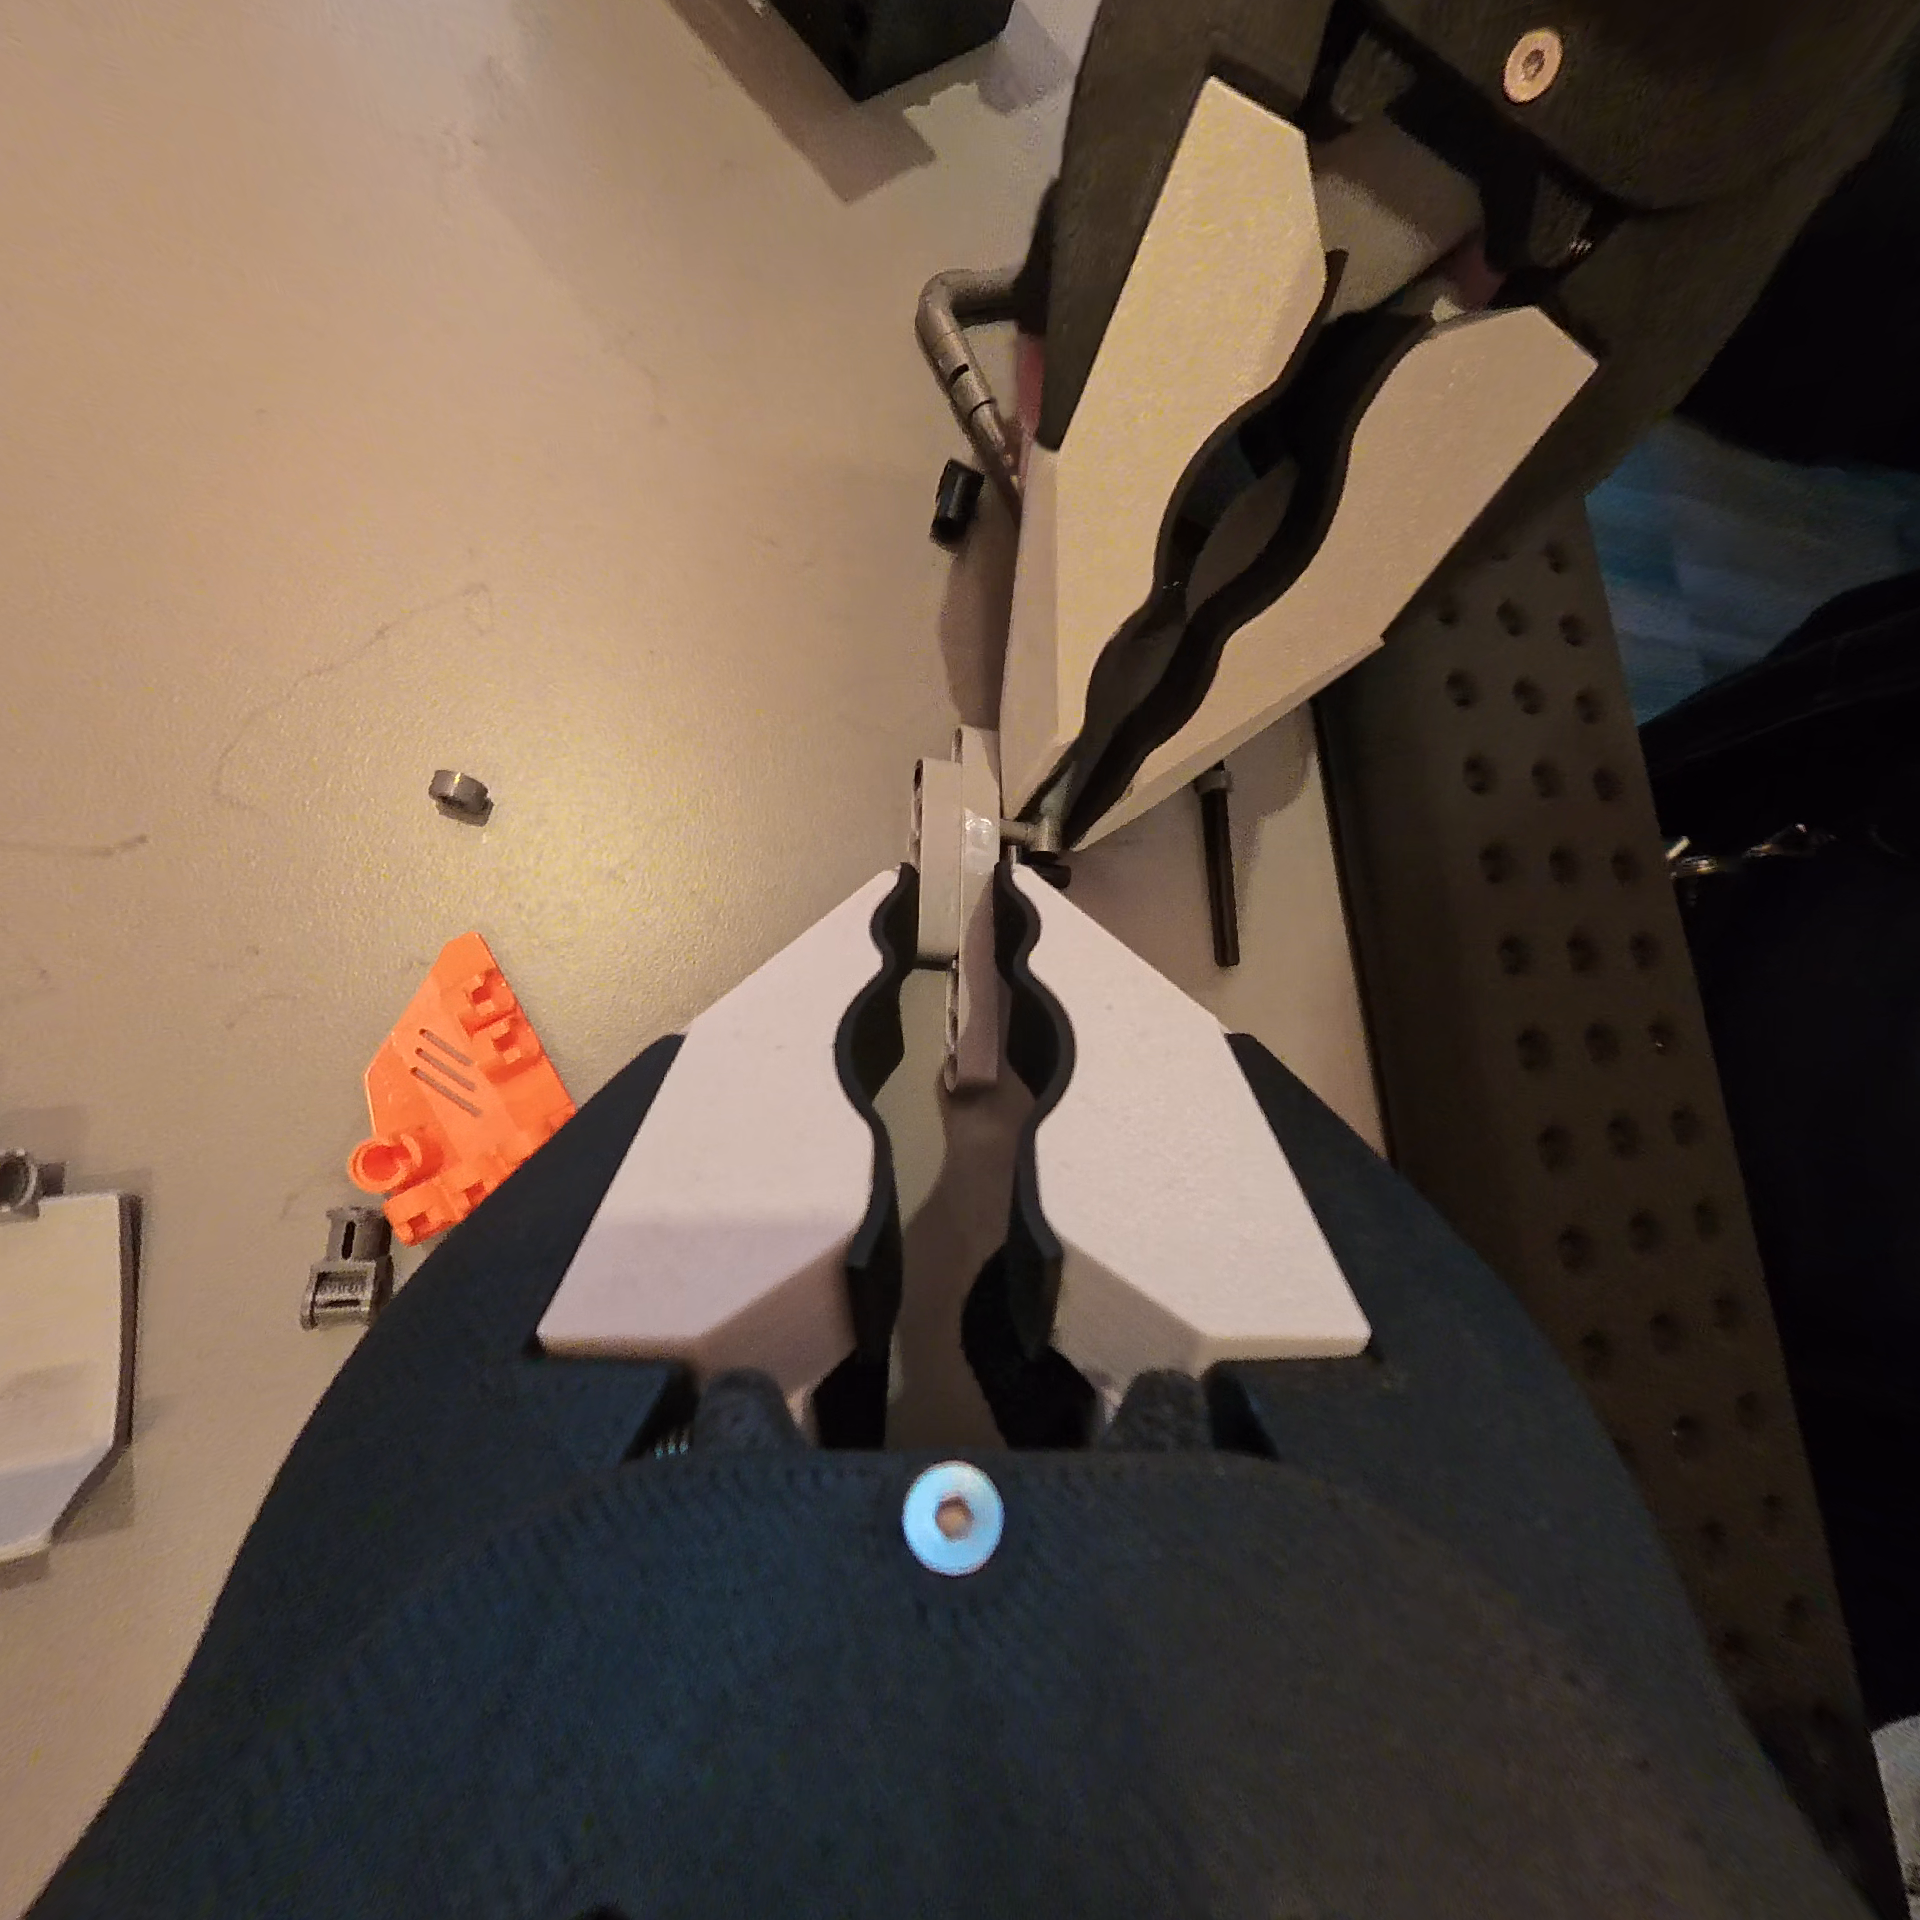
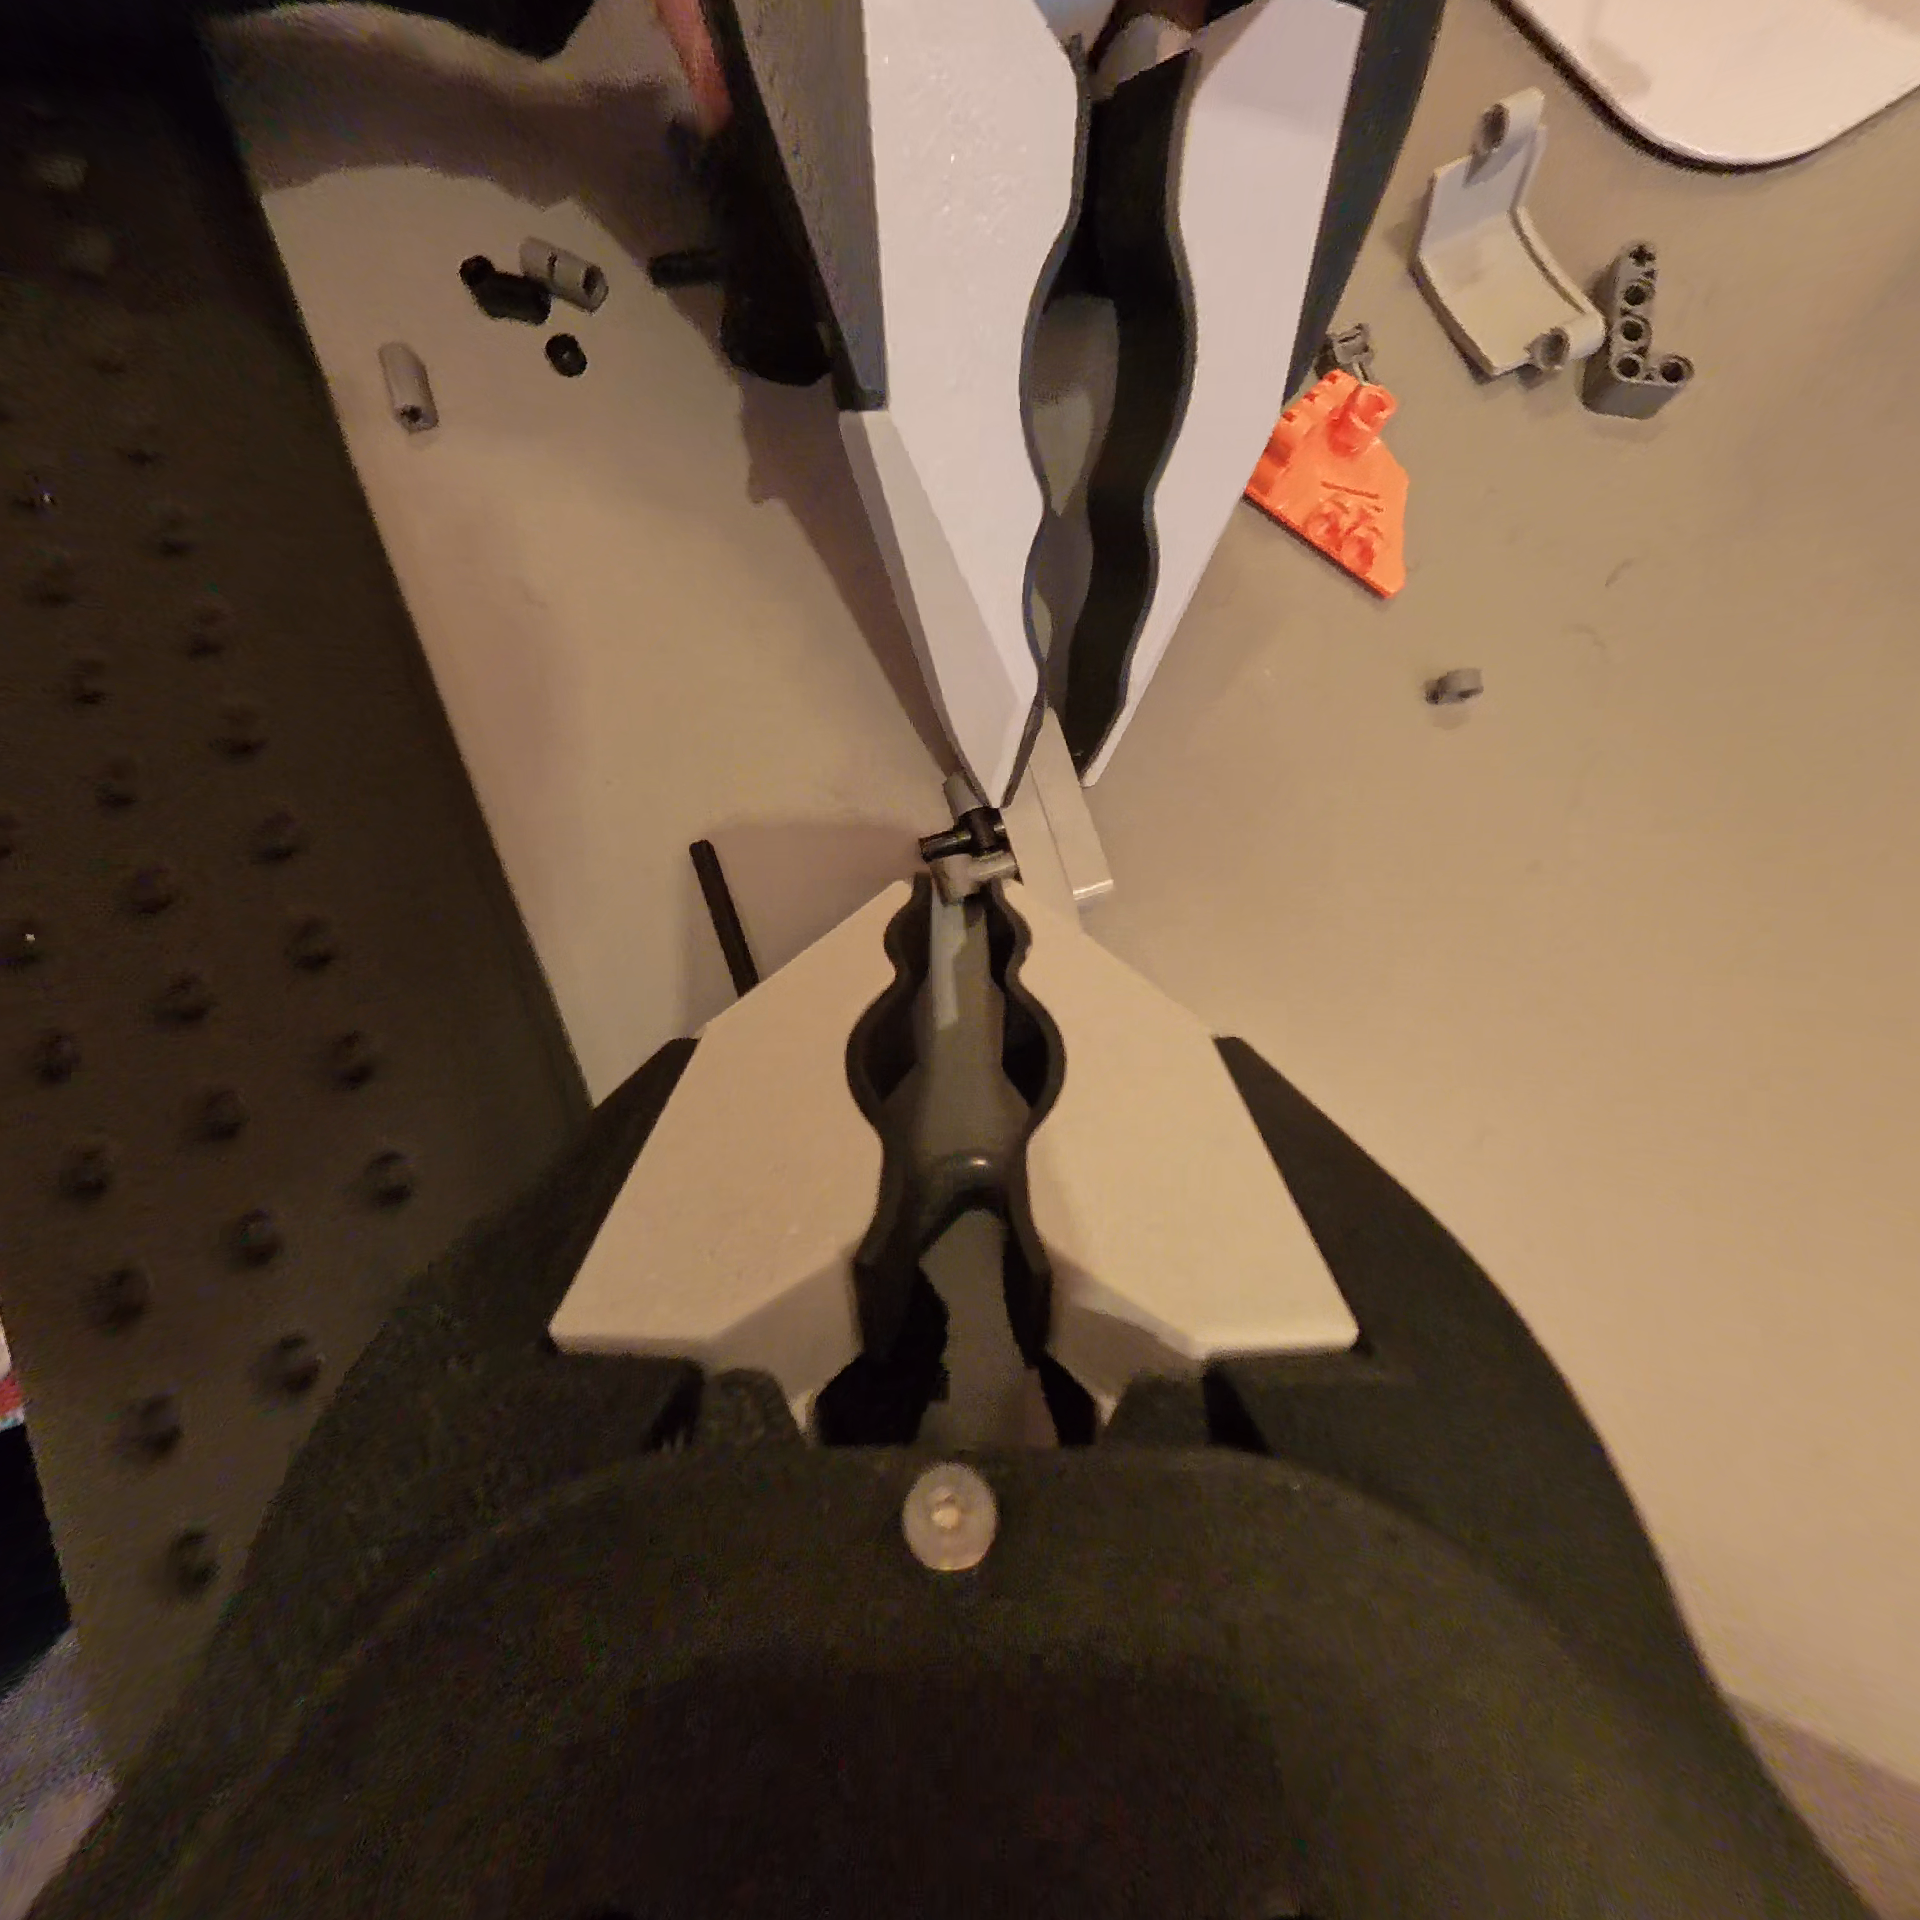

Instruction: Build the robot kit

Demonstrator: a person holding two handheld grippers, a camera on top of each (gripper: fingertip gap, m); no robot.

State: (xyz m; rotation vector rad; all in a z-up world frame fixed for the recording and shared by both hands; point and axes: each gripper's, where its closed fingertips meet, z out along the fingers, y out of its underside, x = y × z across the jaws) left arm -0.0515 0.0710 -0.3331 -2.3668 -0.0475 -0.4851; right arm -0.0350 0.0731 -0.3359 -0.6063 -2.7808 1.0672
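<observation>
Left wrist view: left gripper (image 1: 954, 883) nearly closed, clamped on a flat grey beam with holes (image 1: 948, 883) standing on edge between the fingertips. Right gripper (image 1: 1049, 816) coming in from the upper right, tips pinched on a small grey pin connector (image 1: 1023, 831) touching the beam's face. Black axle (image 1: 1218, 873) lying just right of both tips on the pale table (image 1: 520, 468). Orange panel piece (image 1: 462, 1091) left of the left fingers, dark grey connector (image 1: 348, 1268) beside it, small grey bushing (image 1: 459, 795) farther left. Bent grey tube (image 1: 951, 353) and black pin (image 1: 951, 501) ahead, beside the right gripper. Perforated dark board (image 1: 1579, 935) along the right.

Right wrist view: right gripper (image 2: 961, 888) almost shut around the pin connector (image 2: 961, 868), a black pin (image 2: 961, 833) crossing it. Left gripper (image 2: 1029, 769) opposite, tips closed on the beam (image 2: 1070, 842). Black axle (image 2: 725, 914) left of the tips. Orange panel (image 2: 1335, 499) far right, grey curved panel (image 2: 1496, 270) and dark angled beam (image 2: 1636, 343) beyond. Small grey sleeves (image 2: 561, 272) far left.
</observation>
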